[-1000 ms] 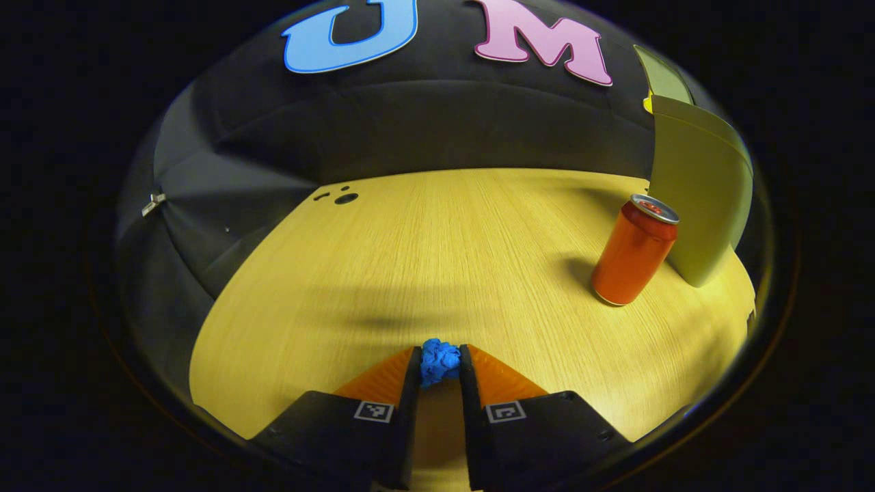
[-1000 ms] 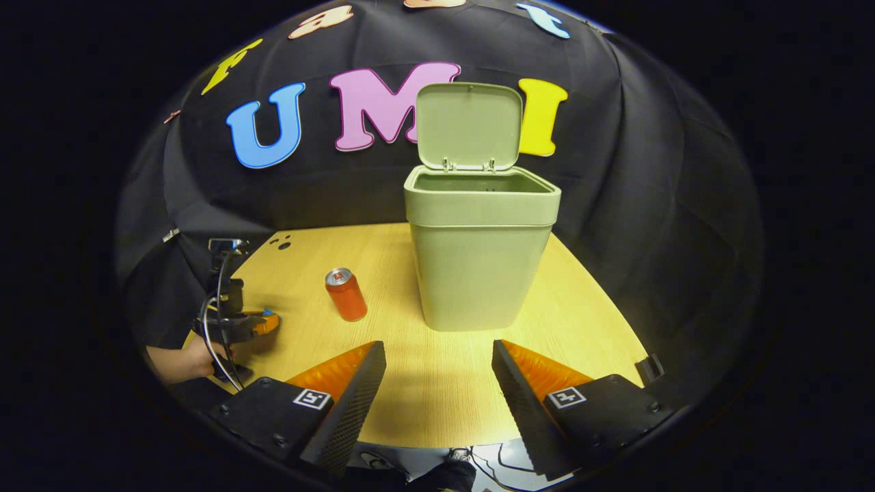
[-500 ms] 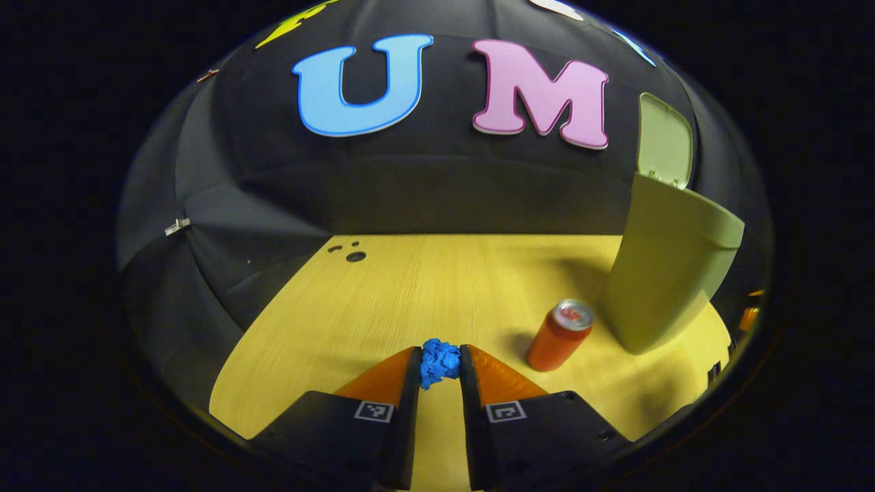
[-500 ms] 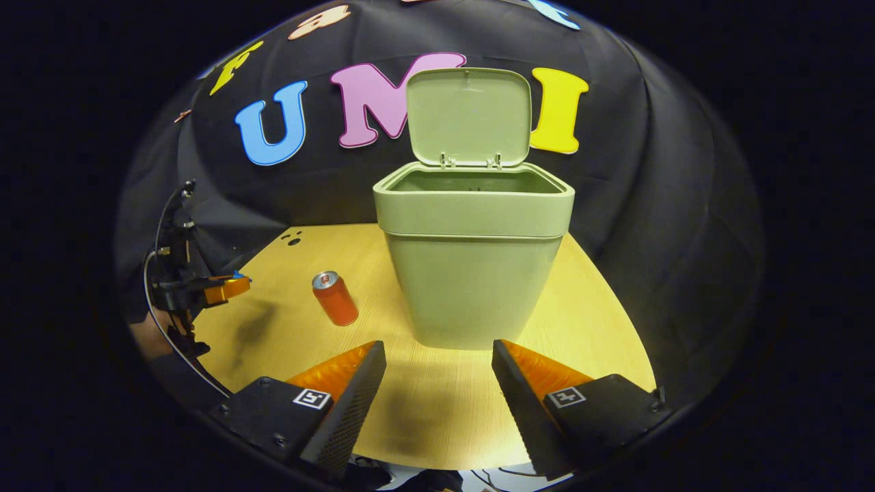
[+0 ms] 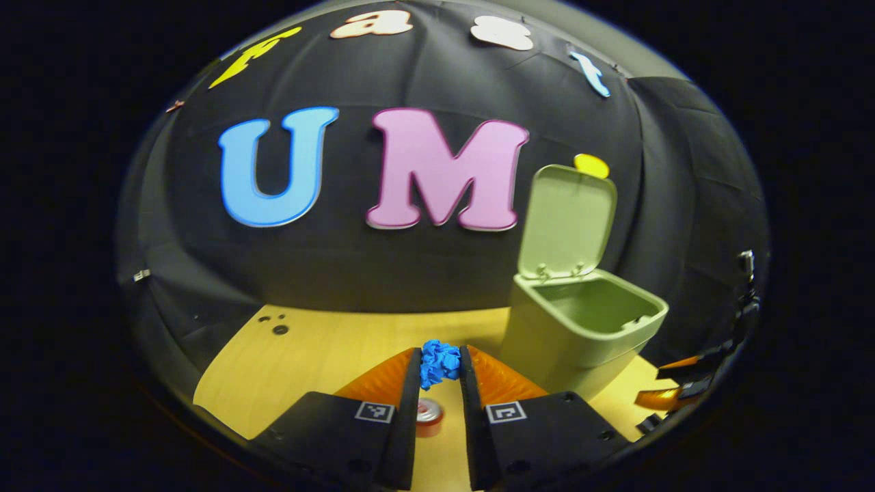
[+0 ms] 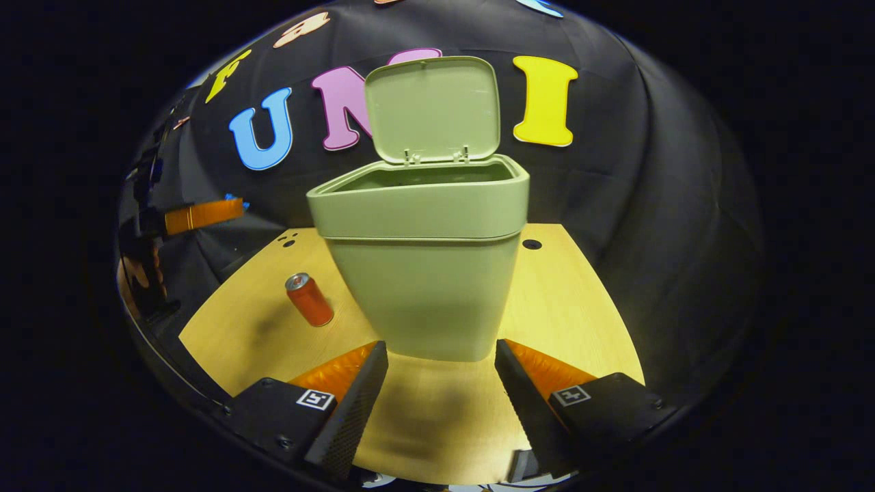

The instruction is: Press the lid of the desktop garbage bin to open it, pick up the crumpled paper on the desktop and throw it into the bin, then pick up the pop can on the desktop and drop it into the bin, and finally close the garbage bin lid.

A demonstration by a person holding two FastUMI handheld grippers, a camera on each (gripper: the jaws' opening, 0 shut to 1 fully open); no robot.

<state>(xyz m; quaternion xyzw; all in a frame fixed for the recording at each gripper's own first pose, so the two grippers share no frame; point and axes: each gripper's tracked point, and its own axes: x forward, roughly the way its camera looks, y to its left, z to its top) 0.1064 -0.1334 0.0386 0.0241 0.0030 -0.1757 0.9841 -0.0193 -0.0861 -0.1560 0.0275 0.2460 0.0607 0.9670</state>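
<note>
Your left gripper [image 5: 439, 365] has both fingers pressed on the crumpled paper [image 5: 439, 361], a small blue wad with sharp creases, pinched at the fingertips with only a narrow gap between the fingers. It is raised above the desktop [image 5: 321, 355], a pale wood-grain board with a few small round holes near its far left corner. From the left gripper view, the pop can [image 5: 428, 415] sits directly below, seen between the fingers: a silver top with an orange rim around it. The garbage bin [image 5: 581, 335] stands to the right of the paper, a matte sage-green plastic tub with rounded corners and a thick rim, its flat lid [image 5: 567, 222] tipped up on two hinges so you look down into the hollow. At the right edge of that view part of your other gripper shows.

Your right gripper [image 6: 441, 379] is spread wide with nothing between its fingers, low over the desktop's near edge and just in front of the bin [image 6: 424, 273]. This view gives the bin's front wall, tapering toward the base, and its lid [image 6: 432, 109] upright. It shows the whole can [image 6: 309, 299], a smooth orange cylinder standing upright to the bin's left, apart from it. Your left gripper [image 6: 225, 208] appears at the left, high above the desktop's left edge, a speck of blue at its tip, with your hand [image 6: 137, 273] below.
</note>
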